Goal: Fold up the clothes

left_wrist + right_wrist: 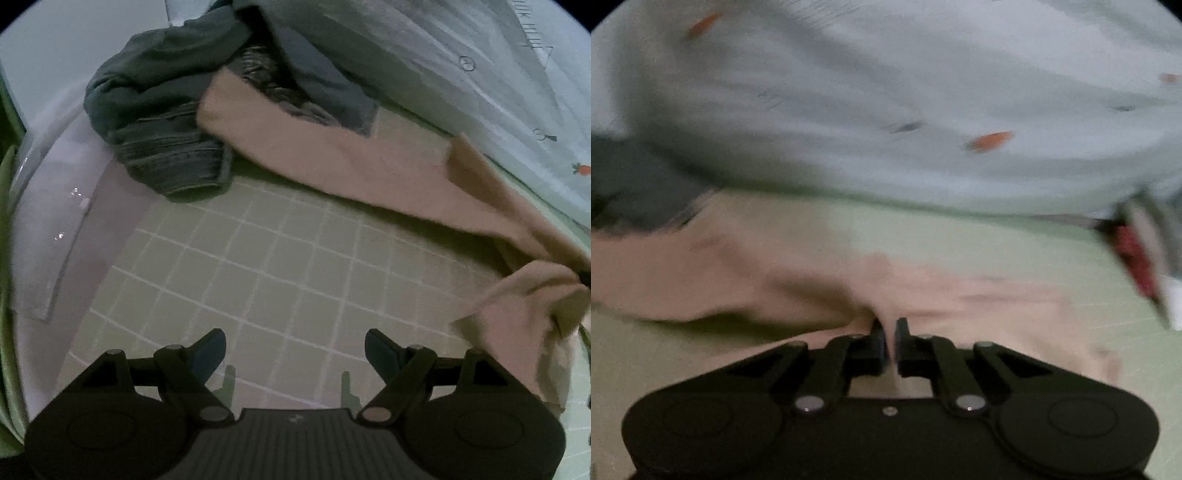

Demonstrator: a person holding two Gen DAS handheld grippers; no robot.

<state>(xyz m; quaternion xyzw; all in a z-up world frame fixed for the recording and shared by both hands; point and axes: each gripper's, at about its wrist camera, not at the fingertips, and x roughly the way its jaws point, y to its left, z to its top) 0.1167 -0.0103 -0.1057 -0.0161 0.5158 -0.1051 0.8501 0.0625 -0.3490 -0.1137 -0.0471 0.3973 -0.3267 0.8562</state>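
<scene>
Peach-pink and soft, the long fleece garment point(332, 155) runs diagonally in the left wrist view, from the heap of dark grey-blue denim clothes point(162, 122) at upper left down to a bunched end at far right. The left gripper point(295, 350) hangs with jaws spread wide and empty over the pale green gridded mat point(258, 266), so the garment lies ahead and to its right, with bare mat between.

In the blurred right wrist view, the right gripper point(890, 332) pinches a fold of that garment point(746, 266). A white carrot-printed cloth point(886, 110) crowds the far edge.
</scene>
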